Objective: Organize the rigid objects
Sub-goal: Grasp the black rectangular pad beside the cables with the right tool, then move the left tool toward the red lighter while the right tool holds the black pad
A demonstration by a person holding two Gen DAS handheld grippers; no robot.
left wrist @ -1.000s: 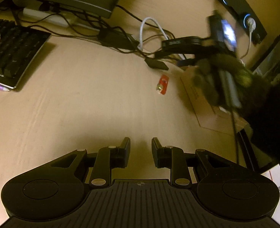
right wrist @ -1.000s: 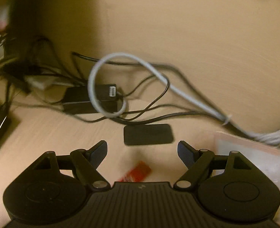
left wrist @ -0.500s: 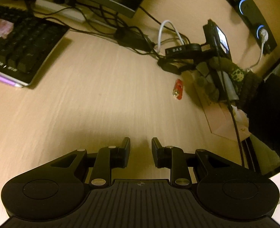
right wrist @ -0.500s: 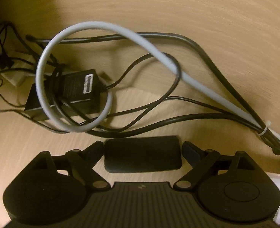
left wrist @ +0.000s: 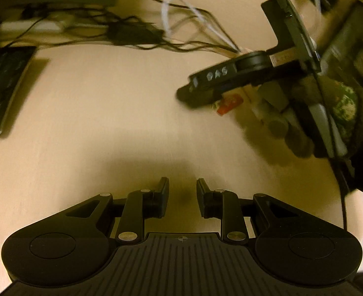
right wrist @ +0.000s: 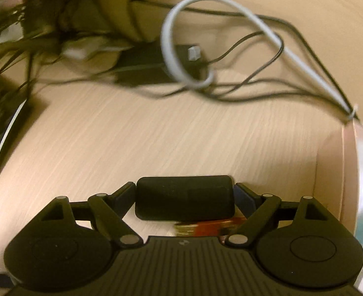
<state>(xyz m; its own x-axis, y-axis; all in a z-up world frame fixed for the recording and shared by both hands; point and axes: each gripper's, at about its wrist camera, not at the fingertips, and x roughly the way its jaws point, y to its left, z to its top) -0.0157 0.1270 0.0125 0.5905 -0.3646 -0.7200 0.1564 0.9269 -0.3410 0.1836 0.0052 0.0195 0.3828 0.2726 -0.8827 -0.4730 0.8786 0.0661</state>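
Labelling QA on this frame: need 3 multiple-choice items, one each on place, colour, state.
1. Where is the red USB stick in the right wrist view?
A. under the black case
B. on the keyboard
C. inside the cable loop

2. What colour is the thick looped cable?
A. red
B. white
C. green

3. What are the right tongs doing?
A. wide open, empty
B. shut on the black case
C. holding a cable

Answers: 1 A, it peeks out just below the case. 2 B, pale against thin black wires. 3 B, both fingers press the case's ends. The left tongs hold nothing.
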